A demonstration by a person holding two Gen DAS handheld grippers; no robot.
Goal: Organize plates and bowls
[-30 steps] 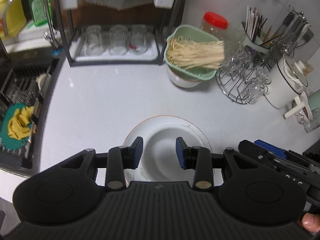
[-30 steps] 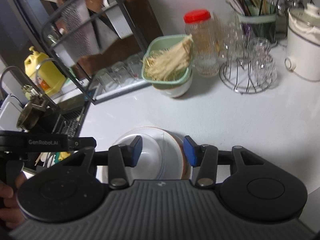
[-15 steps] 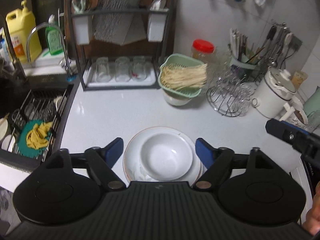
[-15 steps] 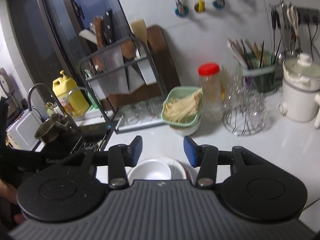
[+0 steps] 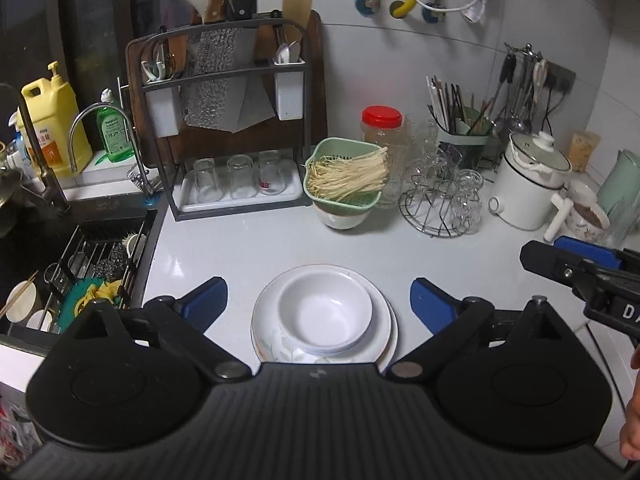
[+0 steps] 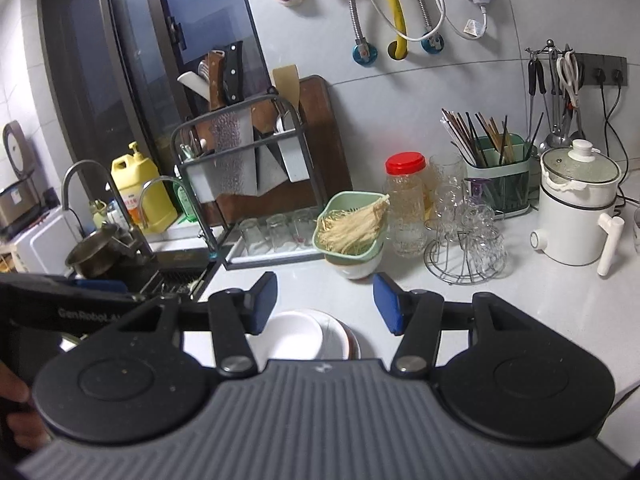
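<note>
A white bowl [image 5: 325, 312] sits nested on a stack of white plates [image 5: 272, 340] on the white counter. My left gripper [image 5: 319, 304] hangs above the stack, wide open and empty, one blue pad on each side. In the right wrist view the same bowl [image 6: 294, 334] and plates [image 6: 340, 340] lie low between the fingers. My right gripper [image 6: 325, 300] is open and empty, raised above the counter. It also shows at the right edge of the left wrist view [image 5: 580, 260].
A green colander of noodles [image 5: 346, 178] on a bowl stands behind the stack. A knife and glass rack [image 5: 228, 128], a red-lidded jar [image 5: 380, 128], a wire glass stand [image 5: 440, 200] and a white pot [image 5: 528, 188] line the back. The sink [image 5: 80, 264] is at left.
Both grippers have risen and pulled back from the stack. The left gripper has opened wide. The bowl and plates stay in place on the counter.
</note>
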